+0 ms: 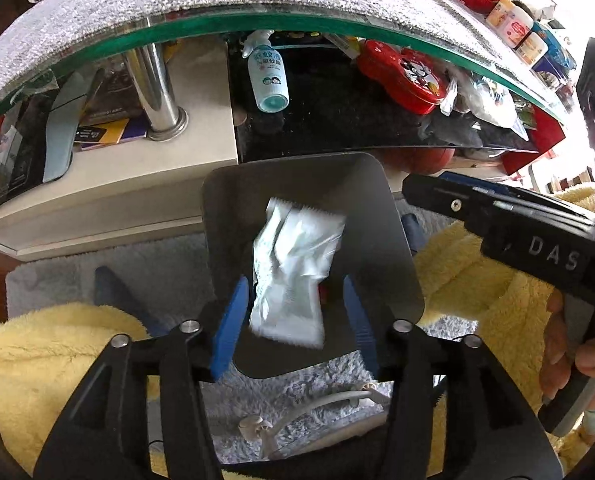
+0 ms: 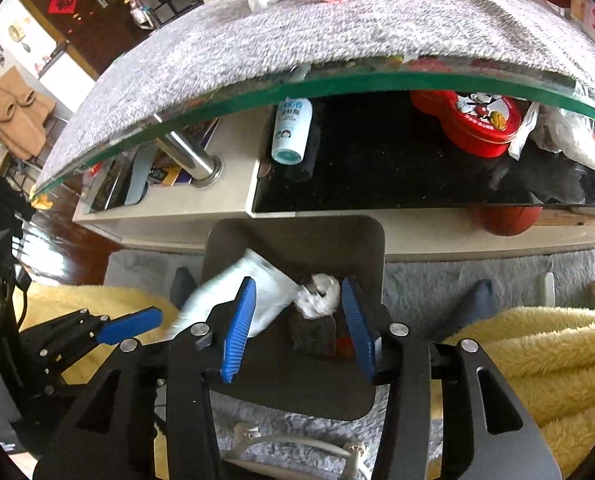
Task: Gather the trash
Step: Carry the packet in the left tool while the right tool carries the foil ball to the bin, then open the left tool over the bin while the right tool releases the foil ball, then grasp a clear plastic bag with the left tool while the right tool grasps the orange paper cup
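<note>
A dark grey trash bin [image 1: 393,240] stands on the floor rug below both grippers; it also shows in the right wrist view [image 2: 297,236]. A white plastic wrapper [image 1: 293,268] is blurred in mid-air over the bin mouth, between the open blue fingers of my left gripper [image 1: 295,328], touching neither. The same wrapper [image 2: 257,292] shows in the right wrist view beside a crumpled white tissue [image 2: 319,294] and dark trash inside the bin. My right gripper [image 2: 299,328] is open and empty above the bin. The left gripper [image 2: 129,324] shows at the left of the right view.
A glass-topped coffee table [image 1: 257,22] with a grey mat spans the top. On its lower shelf lie a white spray bottle [image 1: 267,76] and a red tin [image 1: 405,76]. A basketball [image 2: 505,220] sits underneath. A white cable [image 1: 317,404] lies on the grey rug. Yellow fleece [image 1: 477,280] flanks the bin.
</note>
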A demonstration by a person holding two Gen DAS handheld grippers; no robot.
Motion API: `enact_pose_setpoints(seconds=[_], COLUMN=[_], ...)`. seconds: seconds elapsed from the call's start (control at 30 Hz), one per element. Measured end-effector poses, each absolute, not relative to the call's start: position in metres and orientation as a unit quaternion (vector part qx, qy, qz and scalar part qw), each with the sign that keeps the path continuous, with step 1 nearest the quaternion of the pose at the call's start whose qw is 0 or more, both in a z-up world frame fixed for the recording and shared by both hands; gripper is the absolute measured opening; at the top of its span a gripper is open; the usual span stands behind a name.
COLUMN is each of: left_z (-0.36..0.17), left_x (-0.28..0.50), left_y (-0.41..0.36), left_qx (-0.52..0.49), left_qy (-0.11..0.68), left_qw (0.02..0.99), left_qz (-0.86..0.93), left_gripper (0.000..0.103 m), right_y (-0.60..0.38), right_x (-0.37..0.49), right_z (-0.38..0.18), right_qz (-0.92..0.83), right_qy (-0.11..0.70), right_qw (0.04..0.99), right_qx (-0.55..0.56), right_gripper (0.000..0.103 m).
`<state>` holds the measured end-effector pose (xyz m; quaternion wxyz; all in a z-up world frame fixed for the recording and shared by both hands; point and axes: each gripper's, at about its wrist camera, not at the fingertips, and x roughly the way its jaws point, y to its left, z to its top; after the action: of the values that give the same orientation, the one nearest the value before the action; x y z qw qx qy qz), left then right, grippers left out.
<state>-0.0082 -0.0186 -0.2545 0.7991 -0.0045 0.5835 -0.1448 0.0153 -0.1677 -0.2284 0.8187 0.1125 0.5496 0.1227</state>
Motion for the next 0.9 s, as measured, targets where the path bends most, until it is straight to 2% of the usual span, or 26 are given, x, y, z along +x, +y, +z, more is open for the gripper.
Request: enact_pose_setpoints(seconds=[0.13,0.3,0.37,0.5,0.9], left_z=[-0.249,-0.235,-0.224,-0.202,-0.150], left_x=[-0.008,-0.004,0.000,0.012,0.060], left_y=[-0.017,-0.011,-0.008,-0.005,-0.007], left_qx=[0.001,0.002,0.003,0.014,0.005], left_qy=[0.578,0.564,0.551,0.528,0.484], left_qw=[0.804,0.816,0.824,0.841,0.867], left_qz=[-0.140,-0.131,-0.127,-0.119,-0.120], left_gripper=[0.066,0.084,0.088,0.094,0.094], right_y=[-0.173,-0.183,-0.188,-0.199,-0.229], right_x=[0.016,0.021,0.025,0.036,0.087], right_z=[-0.221,-0.200,-0.190,-0.165,-0.125], right_qz=[0.115,0.097,0.090,0.080,0.047], right_qy=[0.540,0.519,0.508,0.483,0.446], right_qw=[0.825,0.841,0.848,0.864,0.886], right_qx=[0.119,0.119,0.119,0.116,0.114], right_gripper=[0.061,0.079,0.088,0.090,0.091])
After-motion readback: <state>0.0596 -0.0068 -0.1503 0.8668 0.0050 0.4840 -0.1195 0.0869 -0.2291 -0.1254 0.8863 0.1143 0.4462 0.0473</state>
